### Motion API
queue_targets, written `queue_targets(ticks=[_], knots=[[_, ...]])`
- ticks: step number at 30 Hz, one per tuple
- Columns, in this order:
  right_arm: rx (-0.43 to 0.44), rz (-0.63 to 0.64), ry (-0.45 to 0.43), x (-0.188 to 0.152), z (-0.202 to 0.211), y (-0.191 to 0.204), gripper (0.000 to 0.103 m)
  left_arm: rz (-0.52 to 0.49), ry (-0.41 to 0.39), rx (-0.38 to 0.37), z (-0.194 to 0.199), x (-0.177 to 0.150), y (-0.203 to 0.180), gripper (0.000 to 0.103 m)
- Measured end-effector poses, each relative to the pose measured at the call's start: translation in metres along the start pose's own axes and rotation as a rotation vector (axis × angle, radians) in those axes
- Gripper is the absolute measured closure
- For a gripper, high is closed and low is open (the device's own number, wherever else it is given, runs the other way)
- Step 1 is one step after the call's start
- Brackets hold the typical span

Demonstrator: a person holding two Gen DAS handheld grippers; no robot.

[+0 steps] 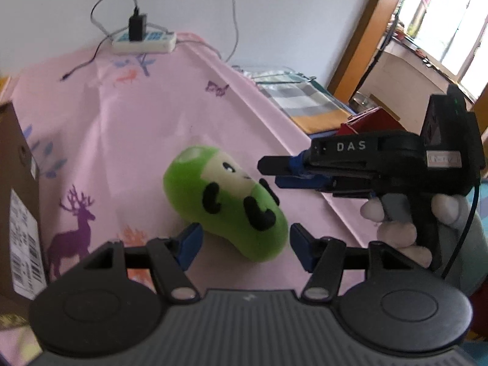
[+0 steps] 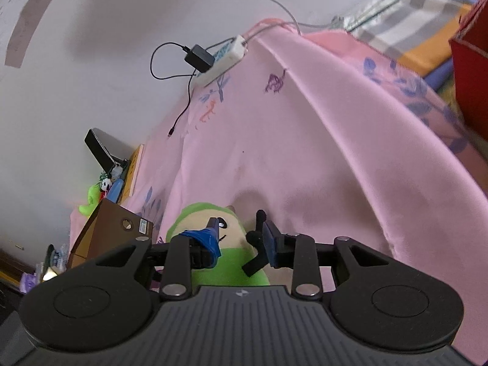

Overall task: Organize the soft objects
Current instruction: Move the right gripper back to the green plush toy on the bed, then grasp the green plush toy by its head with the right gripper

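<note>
The left gripper point(image 1: 244, 241) is standing open around the green plush toy point(image 1: 225, 201) lying on the pink cloth point(image 1: 146, 128), while the right gripper point(image 2: 241, 238), jaws parted and not clamping, is reaching its face.

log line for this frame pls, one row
task: organize soft objects | green plush toy: lying on pink cloth | left gripper: open, at toy | right gripper: open, beside toy's head

Green plush toy point(image 1: 225, 204): soft, matt pile. Pink cloth point(image 1: 137, 128): smooth, printed. My left hand-held gripper point(image 1: 244, 244): matt black plastic.
</note>
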State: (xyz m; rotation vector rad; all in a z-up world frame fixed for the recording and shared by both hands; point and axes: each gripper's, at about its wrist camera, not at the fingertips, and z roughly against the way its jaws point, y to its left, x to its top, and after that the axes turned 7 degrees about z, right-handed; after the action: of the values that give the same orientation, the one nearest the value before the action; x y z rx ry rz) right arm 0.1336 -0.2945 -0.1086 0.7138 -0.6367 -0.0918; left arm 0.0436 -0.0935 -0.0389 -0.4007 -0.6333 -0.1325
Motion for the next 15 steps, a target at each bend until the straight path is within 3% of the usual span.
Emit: queue_targets(ticks=[6, 15], knots=[[0.1, -0.052, 0.09, -0.004, -0.011, -0.003, 0.086, 0.087, 0.011, 0.006, -0.004, 0.006, 0.014, 0.041], [0.135, 0.045, 0.123, 0.0, -0.02, 0.005, 0.083, 0.169, 0.067, -0.025, -0.024, 0.007, 0.031, 0.041]])
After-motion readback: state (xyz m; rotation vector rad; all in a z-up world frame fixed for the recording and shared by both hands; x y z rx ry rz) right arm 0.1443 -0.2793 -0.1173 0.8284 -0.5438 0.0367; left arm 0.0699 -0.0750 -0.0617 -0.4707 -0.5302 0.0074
